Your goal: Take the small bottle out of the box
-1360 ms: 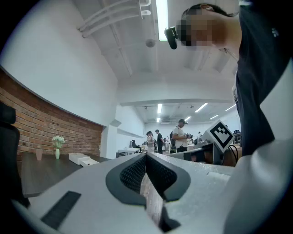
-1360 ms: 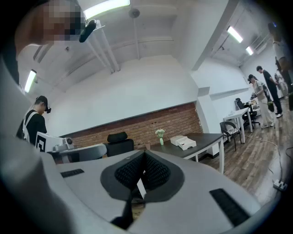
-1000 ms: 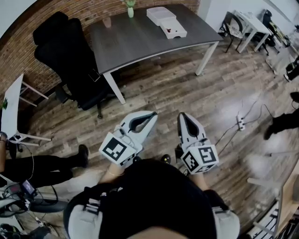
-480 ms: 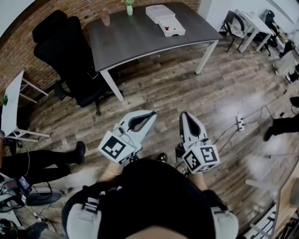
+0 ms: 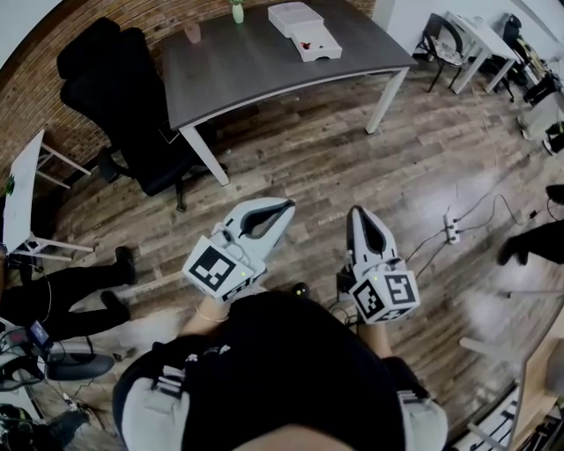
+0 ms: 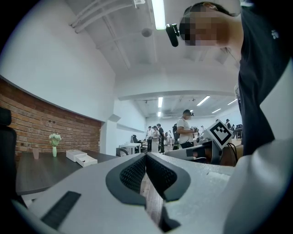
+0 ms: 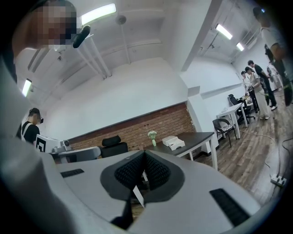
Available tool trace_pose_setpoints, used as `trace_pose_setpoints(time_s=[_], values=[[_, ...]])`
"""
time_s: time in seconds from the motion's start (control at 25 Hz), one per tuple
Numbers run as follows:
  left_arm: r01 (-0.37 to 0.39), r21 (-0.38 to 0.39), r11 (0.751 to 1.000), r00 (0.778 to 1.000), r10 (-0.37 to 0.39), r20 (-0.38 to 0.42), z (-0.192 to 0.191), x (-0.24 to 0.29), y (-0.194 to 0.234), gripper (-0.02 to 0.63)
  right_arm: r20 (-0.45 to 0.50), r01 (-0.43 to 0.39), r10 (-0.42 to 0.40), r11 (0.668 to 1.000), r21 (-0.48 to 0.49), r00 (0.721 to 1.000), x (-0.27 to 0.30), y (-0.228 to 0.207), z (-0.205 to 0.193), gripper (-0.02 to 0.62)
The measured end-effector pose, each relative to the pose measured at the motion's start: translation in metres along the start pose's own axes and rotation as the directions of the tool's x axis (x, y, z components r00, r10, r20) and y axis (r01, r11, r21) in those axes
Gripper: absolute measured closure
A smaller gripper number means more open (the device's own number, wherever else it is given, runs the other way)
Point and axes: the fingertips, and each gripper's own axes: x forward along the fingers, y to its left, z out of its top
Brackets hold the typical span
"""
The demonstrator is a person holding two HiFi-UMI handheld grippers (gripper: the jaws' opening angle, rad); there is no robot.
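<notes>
The box (image 5: 319,46) is white and shallow. It lies flat and open near the far right corner of the dark counter (image 5: 256,66). A second white piece (image 5: 293,15), like a lid, touches its far side. A tiny reddish speck (image 5: 306,44) inside may be the small bottle, but it is too small to tell.
</notes>
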Motion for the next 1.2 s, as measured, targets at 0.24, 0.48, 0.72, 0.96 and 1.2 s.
trace_pose_setpoints(time_s=[0.24,0.48,0.72,0.96,1.2], values=[[-0.001,0.003,1.000,1.000,0.001,-0.017,-0.007,0.014,-0.003,0.603,-0.008,0.016,-0.015,1.000,0.013,1.000,-0.005,-0.020,-0.004,0.598],[-0.009,-0.002,1.000,1.000,0.009,-0.019,-0.011,0.025,-0.004,0.603,-0.017,0.023,-0.023,0.999,0.027,1.000,-0.007,-0.036,-0.006,0.598],[0.020,0.010,1.000,0.999,-0.020,0.042,-0.004,0.047,0.012,0.603,-0.006,0.066,-0.065,0.998,0.010,0.998,-0.002,-0.056,0.002,0.598],[0.059,0.011,0.998,0.995,-0.059,0.080,0.001,0.085,0.045,0.603,0.016,0.133,-0.133,0.991,-0.013,0.991,0.017,-0.084,0.016,0.598],[0.097,-0.020,0.995,0.991,-0.094,0.095,0.004,0.118,0.090,0.603,0.010,0.181,-0.181,0.983,-0.031,0.983,0.060,-0.105,0.025,0.597]])
